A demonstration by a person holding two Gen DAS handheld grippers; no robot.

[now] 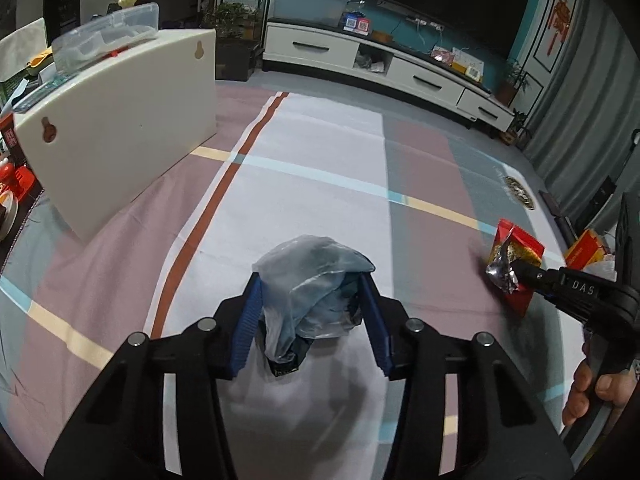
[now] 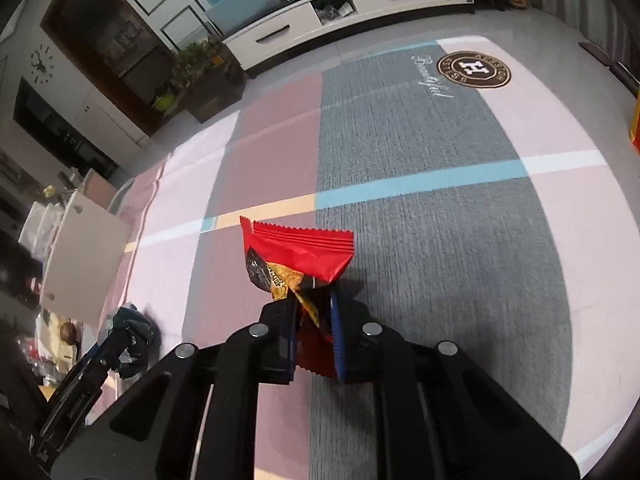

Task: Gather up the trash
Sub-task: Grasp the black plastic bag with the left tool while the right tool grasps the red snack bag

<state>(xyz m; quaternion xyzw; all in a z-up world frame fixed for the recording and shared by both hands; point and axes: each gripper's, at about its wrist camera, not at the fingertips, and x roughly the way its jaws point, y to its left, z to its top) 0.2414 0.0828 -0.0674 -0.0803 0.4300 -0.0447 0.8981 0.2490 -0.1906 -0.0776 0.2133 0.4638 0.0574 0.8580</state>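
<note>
My left gripper (image 1: 312, 280) is shut on a crumpled clear and dark plastic bag (image 1: 316, 280), held between its blue pads just over the checked cloth (image 1: 320, 152). My right gripper (image 2: 312, 300) is shut on a red and gold snack wrapper (image 2: 296, 256) lying on the cloth. In the left wrist view the wrapper (image 1: 516, 256) and the right gripper (image 1: 520, 272) show at the far right. In the right wrist view the plastic bag (image 2: 128, 332) and the left gripper (image 2: 116, 340) show at the lower left.
A cream board (image 1: 120, 140) with keyhole slots stands on edge at the cloth's left side, with clutter behind it. A white TV cabinet (image 1: 380, 64) runs along the far wall. A red and yellow box (image 1: 584, 248) sits past the cloth's right edge.
</note>
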